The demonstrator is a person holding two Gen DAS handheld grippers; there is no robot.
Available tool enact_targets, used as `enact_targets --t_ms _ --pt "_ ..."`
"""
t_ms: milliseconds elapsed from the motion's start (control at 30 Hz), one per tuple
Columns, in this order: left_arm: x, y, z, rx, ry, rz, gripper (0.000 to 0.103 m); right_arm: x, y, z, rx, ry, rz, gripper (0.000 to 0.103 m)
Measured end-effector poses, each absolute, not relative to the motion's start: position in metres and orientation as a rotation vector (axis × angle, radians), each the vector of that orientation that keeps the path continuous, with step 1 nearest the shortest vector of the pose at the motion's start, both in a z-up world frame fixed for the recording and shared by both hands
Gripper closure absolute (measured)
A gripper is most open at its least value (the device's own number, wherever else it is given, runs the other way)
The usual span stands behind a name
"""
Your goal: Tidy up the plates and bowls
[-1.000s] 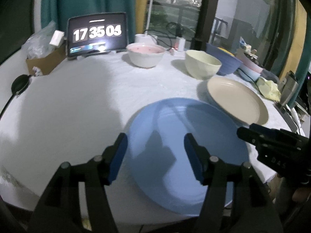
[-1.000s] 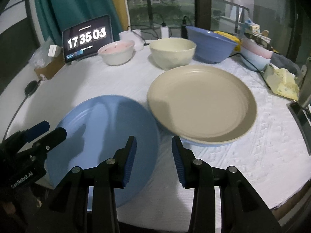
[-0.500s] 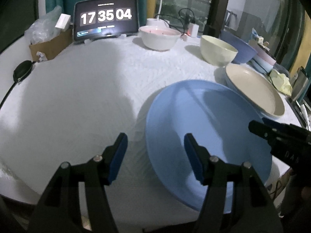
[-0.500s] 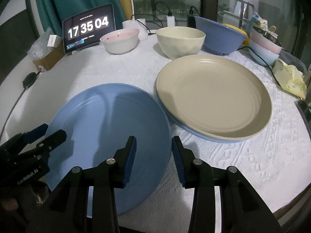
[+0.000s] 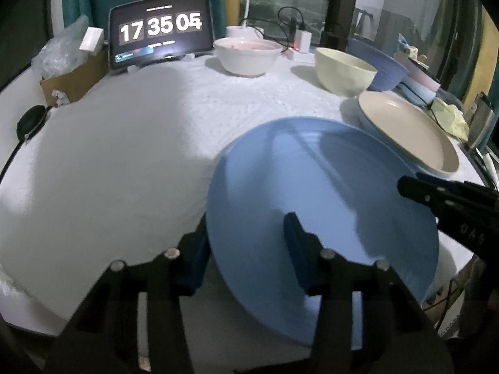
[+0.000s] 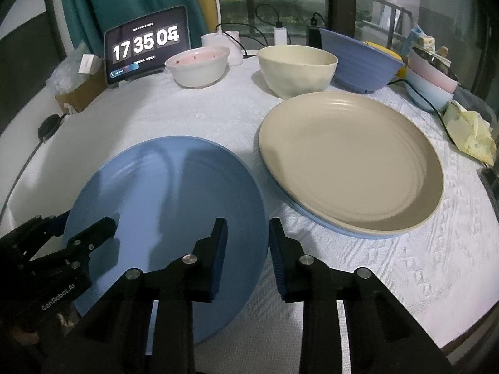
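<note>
Your left gripper [image 5: 246, 243] stands spread astride the near-left rim of the blue plate [image 5: 324, 205], not yet pinching; your right gripper [image 6: 244, 246] is likewise spread across its right rim. The plate overhangs the table edge [image 6: 405, 321] toward you. Risk: closing unevenly could tip it off that edge. The beige plate [image 6: 349, 162] sits just beside it; open cloth lies to the left.
</note>
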State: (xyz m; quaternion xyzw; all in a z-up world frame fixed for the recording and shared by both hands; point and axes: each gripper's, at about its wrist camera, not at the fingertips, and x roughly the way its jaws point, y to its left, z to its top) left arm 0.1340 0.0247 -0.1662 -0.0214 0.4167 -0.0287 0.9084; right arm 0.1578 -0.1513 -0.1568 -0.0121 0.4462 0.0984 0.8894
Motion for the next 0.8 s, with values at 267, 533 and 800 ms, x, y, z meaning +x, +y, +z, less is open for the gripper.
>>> enact_targets --t_ms 267,533,800 --pt "0.128 0.025 -0.156 -0.038 0.832 -0.054 0.058 0.153 -0.151 -0.147 -0.033 0.895 0.214 0.078" --pt "0.126 0.02 -0.14 -0.033 0.799 -0.065 0.057 0.151 -0.157 -0.133 -0.021 0.859 0.206 0.078" --pt "0.127 0.005 -0.127 -0.014 0.785 -0.084 0.057 0.15 -0.173 -0.123 0.008 0.834 0.193 0.078"
